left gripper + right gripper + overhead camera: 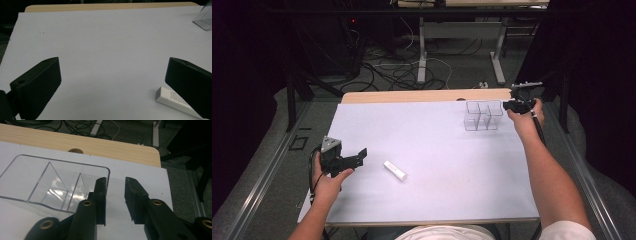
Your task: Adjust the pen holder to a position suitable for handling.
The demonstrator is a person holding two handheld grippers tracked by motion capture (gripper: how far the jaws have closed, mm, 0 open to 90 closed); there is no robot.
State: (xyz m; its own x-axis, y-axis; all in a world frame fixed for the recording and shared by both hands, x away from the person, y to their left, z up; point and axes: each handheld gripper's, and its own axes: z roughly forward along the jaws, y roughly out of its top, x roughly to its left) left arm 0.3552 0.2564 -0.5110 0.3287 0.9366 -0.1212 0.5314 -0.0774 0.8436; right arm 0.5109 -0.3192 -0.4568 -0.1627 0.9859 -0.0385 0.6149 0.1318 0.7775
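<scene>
A clear plastic organizer (482, 116) with several compartments stands at the far right of the white sheet (432, 145). My right gripper (507, 105) is at its right wall. In the right gripper view the jaws (116, 182) straddle the organizer's (37, 182) corner wall, one jaw inside and one outside, with a visible gap left. A small white block (395, 170) with print on it lies near the front left. My left gripper (361, 156) rests just left of it, open. In the left gripper view (112, 72) the block (172, 100) lies by the right jaw.
The wooden table edge (412, 95) shows beyond the sheet, with a round hole (75, 151) near the organizer. Cables and desk legs (422, 55) cover the floor behind. Metal rails (582, 170) run along both sides.
</scene>
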